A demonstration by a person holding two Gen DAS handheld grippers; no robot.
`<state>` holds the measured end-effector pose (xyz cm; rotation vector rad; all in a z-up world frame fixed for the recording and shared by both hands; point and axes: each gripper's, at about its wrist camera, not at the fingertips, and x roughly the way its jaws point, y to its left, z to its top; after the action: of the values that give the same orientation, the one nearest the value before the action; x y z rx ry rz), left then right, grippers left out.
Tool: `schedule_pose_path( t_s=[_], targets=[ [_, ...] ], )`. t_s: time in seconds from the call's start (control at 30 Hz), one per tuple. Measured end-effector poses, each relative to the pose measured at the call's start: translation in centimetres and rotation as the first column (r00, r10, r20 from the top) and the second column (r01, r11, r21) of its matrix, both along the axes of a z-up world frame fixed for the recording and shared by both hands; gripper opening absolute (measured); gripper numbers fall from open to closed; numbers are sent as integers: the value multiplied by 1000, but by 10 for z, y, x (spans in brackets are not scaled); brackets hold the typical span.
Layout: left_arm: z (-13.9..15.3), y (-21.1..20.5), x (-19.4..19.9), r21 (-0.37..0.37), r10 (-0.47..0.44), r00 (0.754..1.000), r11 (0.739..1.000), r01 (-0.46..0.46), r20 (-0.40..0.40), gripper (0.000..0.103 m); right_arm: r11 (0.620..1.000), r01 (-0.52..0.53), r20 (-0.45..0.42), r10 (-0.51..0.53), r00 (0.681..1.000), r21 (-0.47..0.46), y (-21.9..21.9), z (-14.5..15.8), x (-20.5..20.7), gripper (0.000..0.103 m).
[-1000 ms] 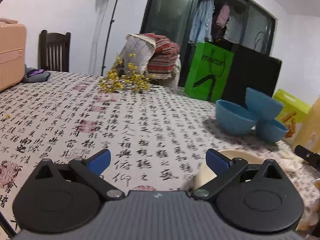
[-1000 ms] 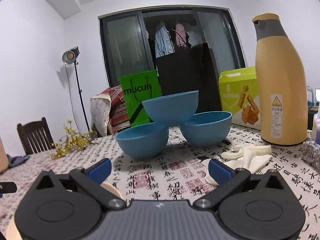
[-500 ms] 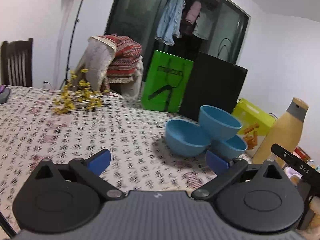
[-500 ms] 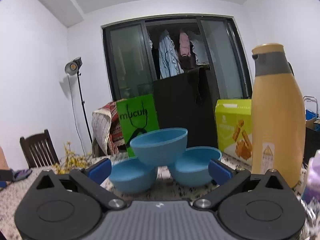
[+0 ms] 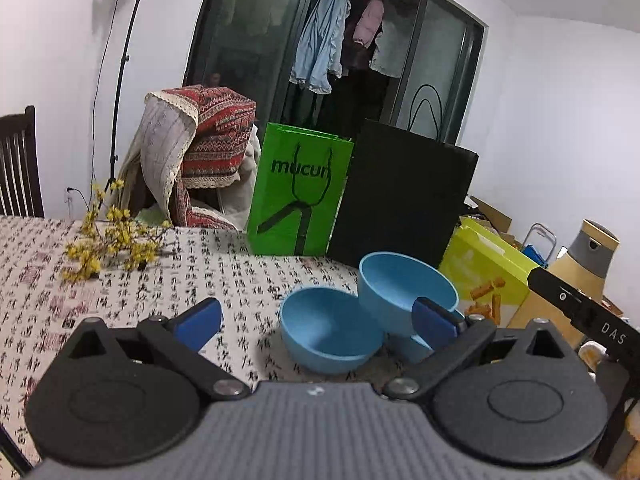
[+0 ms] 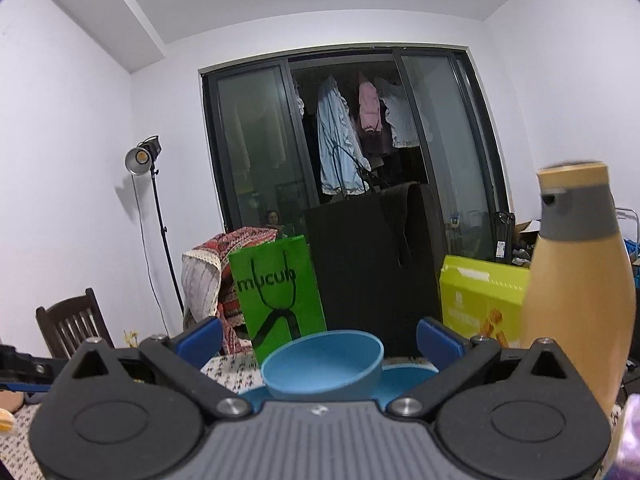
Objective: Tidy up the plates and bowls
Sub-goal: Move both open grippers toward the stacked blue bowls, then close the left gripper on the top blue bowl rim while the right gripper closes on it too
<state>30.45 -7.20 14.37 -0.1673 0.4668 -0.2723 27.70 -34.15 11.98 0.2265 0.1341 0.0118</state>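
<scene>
Both grippers face three blue bowls

Plainly, both sets of jaws gape wide and hold nothing. Left gripper (image 5: pixel 316 318) looks down on the surface (image 5: pixel 240 276): one bowl (image 5: pixel 328 332) sits empty at 12 o'clock, the top bowl (image 5: pixel 404 284) leans across it and a third. Right gripper (image 6: pixel 320 340) shows only that top bowl (image 6: pixel 322 364) clearly. Behind, the green bag (image 5: pixel 300 196) reads "mucun".

Green bag (image 5: pixel 298 192) beside black bag (image 5: pixel 400 204).
</scene>
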Motion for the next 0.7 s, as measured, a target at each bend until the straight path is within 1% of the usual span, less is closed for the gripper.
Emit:
schedule_pose_path(
  t_s=[0.13,0.23,0.37,0.47,0.57,0.7],
  targets=[
    [1,-10,16,6,16,1000,1000,-16,-10,103,1000,0,-9,0,1000,6,2,7,15,103],
    [0,-17,27,29,34,999,999,-33,-4,103,1000,-3,-15,3,1000,10,3,6,25,103],
    [-3,-26,44,54,53,998,997,-52,-17,103,1000,2,-30,-1,1000,20,4,5,39,103],
    [-5,-32,57,62,66,997,996,-64,-26,103,999,14,-43,-12,999,41,1,5,50,103],
    [-7,-37,70,53,69,996,996,-66,-51,103,997,23,-52,-19,998,69,-3,6,63,103],
    [-10,-47,85,64,84,994,995,-79,-63,103,991,55,-71,-47,996,123,-9,1,79,103]
  ],
)
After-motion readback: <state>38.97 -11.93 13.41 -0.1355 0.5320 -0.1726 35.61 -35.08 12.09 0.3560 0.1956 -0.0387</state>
